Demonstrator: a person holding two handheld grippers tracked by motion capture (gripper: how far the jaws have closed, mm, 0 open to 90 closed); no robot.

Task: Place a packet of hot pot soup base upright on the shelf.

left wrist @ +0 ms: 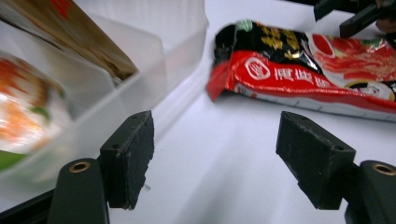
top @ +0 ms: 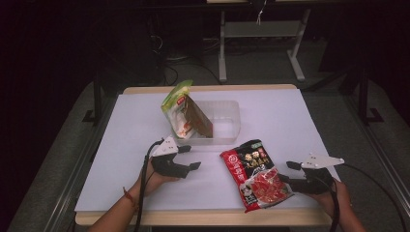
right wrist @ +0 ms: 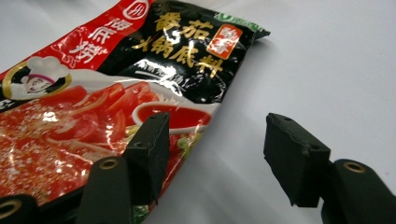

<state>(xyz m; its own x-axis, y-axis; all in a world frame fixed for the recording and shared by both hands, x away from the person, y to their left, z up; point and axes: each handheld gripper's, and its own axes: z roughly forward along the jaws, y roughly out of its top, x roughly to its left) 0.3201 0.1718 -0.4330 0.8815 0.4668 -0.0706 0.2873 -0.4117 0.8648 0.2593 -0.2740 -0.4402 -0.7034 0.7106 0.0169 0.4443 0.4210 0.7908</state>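
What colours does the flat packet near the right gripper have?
Red and black packet, with gold lettering; clearest in the right gripper view.

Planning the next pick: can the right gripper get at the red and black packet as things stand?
Probably yes. The right gripper sits beside the red and black packet, jaws apart and empty, the packet's edge just in front of one jaw. The packet lies flat on the table, nothing on it.

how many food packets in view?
2. A green-topped packet stands tilted in the clear plastic bin mid-table. A red-and-black packet lies flat on the white table, beside the right hand-held gripper. The bin's packet could be hiding more behind it.
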